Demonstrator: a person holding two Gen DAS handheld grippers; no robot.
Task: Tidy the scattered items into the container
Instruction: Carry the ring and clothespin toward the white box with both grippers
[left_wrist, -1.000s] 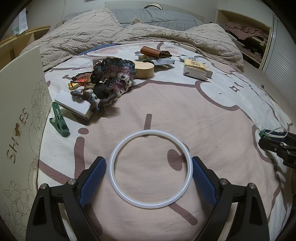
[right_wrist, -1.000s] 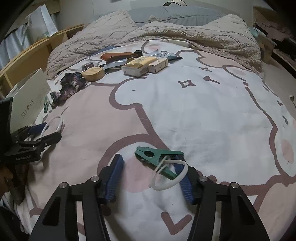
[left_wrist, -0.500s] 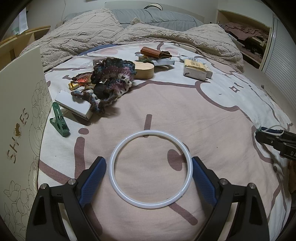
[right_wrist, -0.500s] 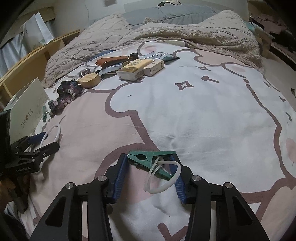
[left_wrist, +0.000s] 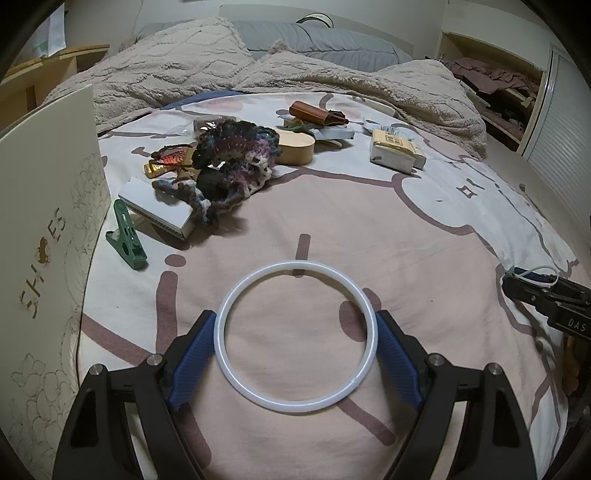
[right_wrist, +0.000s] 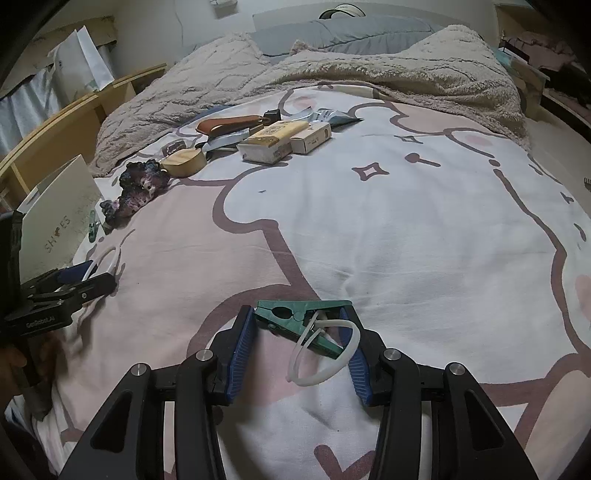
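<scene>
- Since the earlier frames, the right gripper (right_wrist: 297, 338) has narrowed its jaws around the green clothespin (right_wrist: 295, 323); its blue pads now sit against both ends of the pin, gripping it.
- A thin white loop (right_wrist: 325, 354) hangs through that clothespin, just inside the right-hand pad.
- Left gripper (left_wrist: 295, 350): unchanged from a second ago. Jaws wide, blue pads touching the left and right edges of the large white ring (left_wrist: 295, 336), which lies flat on the bedsheet (left_wrist: 369, 229). Whether the pads are squeezing it or only touching cannot be told.
- Landmark: white shoe box (left_wrist: 44, 221), printed "SHOES", standing at the far left of the left wrist view.
- Second green clothespin (left_wrist: 125, 236) rests just beside the shoe box, on its right.
- A flat white box (left_wrist: 159, 212) lies just right of that pin, with a crocheted yarn piece (left_wrist: 232, 162) draped partly over it.
- Farther from the shoe box, toward the beige blanket (left_wrist: 332, 81): a round wooden box (left_wrist: 295, 147), a brown leather case (left_wrist: 314, 114), and a yellow packet (left_wrist: 393, 155).
- Right gripper's clothespin is well apart from the shoe box, across the sheet.
</scene>
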